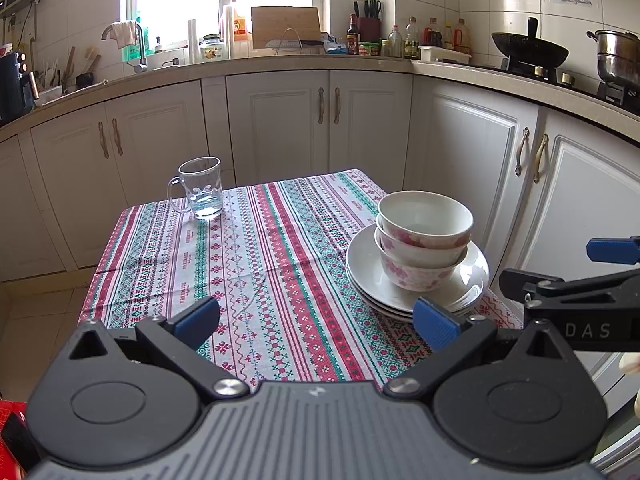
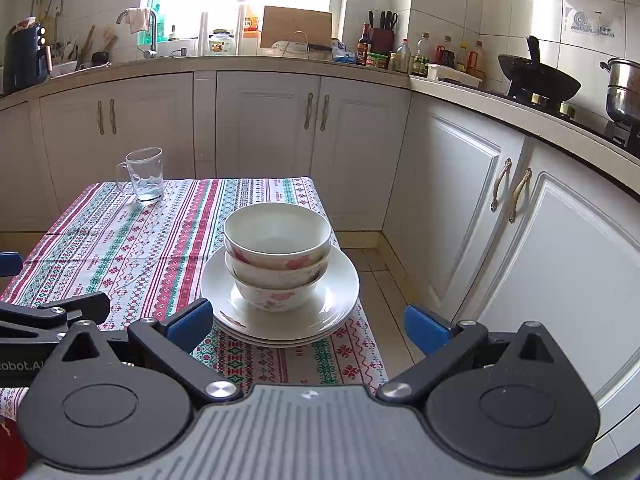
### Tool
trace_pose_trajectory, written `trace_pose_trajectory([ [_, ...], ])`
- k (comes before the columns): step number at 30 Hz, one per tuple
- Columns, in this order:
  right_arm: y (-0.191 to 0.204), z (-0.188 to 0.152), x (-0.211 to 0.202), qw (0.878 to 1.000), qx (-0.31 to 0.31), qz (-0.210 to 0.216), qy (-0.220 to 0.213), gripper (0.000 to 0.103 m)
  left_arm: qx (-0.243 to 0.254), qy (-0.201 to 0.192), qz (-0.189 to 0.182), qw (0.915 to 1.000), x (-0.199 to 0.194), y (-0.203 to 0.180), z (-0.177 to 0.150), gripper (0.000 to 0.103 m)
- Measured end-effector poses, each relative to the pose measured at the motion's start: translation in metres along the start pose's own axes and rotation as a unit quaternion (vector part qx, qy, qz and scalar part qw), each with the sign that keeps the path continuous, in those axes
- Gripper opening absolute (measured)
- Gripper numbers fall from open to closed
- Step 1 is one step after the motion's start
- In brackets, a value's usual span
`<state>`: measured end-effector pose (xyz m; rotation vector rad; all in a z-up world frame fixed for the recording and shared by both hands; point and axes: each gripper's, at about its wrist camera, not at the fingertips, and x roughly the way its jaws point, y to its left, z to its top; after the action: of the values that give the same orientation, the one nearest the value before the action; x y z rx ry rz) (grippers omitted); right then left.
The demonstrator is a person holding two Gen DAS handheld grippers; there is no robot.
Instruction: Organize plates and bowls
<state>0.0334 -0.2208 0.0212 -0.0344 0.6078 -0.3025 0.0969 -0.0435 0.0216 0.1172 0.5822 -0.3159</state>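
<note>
Three flowered bowls point(image 2: 277, 256) are nested one inside another and set on a stack of white plates point(image 2: 336, 300), so that the crockery is gathered into a single pile near the edge of the striped surface point(image 2: 140, 248). Such nesting is judged to save room and to let the pile be moved as one, which suggests the sorting is largely done.

In the right wrist view the pile lies just ahead of the right gripper point(image 2: 308, 326), between its fingers' lines and nearer the left finger. The fingers are spread wide and nothing is held.

The left gripper point(image 1: 316, 320) is likewise released and empty; the pile is seen ahead and to the right of its right finger point(image 1: 436, 328), the plate rim close behind that tip. Bare cloth lies between its fingers.

A glass mug point(image 1: 200, 188) is left well ahead and to the left, apart from the pile, presumably because it is not part of the crockery being ordered.
</note>
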Motion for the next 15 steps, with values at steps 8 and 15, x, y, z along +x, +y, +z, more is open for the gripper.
trace_pose_trajectory([
  [8,-0.0001,0.0005,-0.0004,1.0,-0.001,-0.001,-0.001,0.103,0.0,0.0,0.0,1.0,0.0007,0.0008,0.0002,0.102],
  [15,-0.0003,0.0012,-0.0005,1.0,-0.002,-0.001,-0.003,0.103,-0.001,0.0,-0.001,1.0,-0.0006,0.0005,0.0002,0.102],
])
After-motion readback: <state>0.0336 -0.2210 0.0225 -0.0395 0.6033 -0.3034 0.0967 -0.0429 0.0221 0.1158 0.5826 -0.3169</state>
